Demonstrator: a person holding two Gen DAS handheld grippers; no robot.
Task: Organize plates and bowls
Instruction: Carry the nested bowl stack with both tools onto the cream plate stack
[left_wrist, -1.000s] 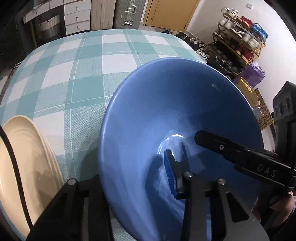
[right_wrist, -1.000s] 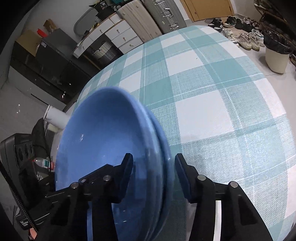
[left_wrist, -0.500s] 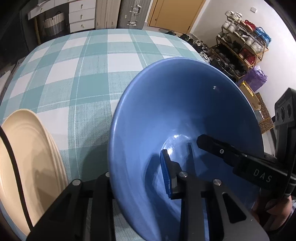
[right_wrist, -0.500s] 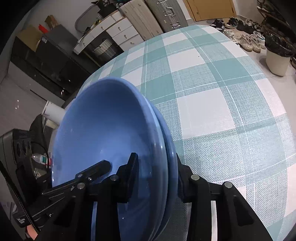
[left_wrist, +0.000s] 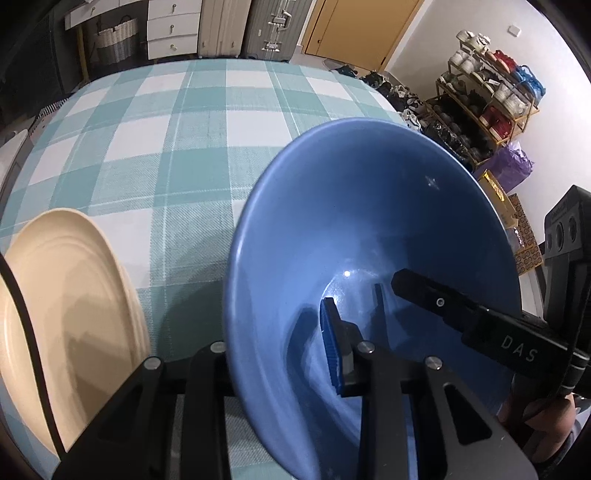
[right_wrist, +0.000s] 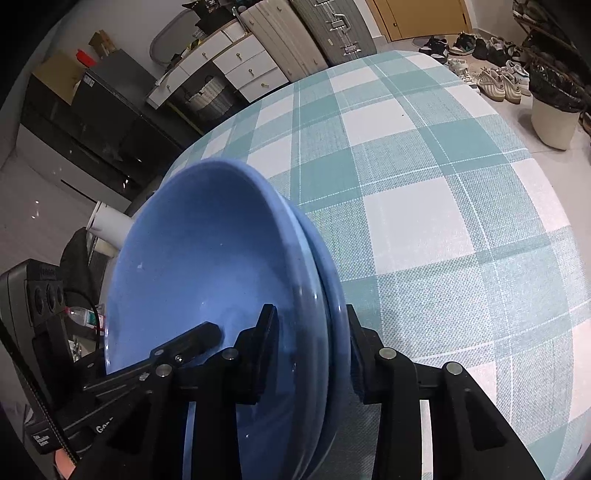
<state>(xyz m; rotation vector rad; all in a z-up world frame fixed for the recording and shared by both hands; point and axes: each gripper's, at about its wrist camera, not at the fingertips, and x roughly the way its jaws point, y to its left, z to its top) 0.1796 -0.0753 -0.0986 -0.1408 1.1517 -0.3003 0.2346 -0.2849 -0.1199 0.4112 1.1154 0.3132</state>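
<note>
Left wrist view: my left gripper (left_wrist: 280, 354) straddles the near rim of the blue bowls (left_wrist: 369, 229). Its blue-padded finger sits inside the wall; the other is outside, mostly hidden. The gap looks narrow, but contact on the rim isn't shown, so I cannot tell if it is clamped.

Right wrist view: my right gripper (right_wrist: 312, 354) has one finger inside the inner bowl (right_wrist: 207, 266) and one outside the outer bowl (right_wrist: 332, 280). Both rims sit between its fingers and look close to the pads, yet a gap may remain. Cannot tell if it is clamped either.

Two bowls nested, resting on the checked cloth (right_wrist: 424, 192) near its front edge, mouths up. Round, so no long axis; in both views the stack looks tipped, though that may be the lens. I judge both claws sit at opposite sides of the rim so the stack can be steadied or carried as one.

A cream plate stack (left_wrist: 66, 310) lies just left of the bowls, apart from them, beside my left gripper. Probably sorted by kind: plates together, bowls together.
</note>
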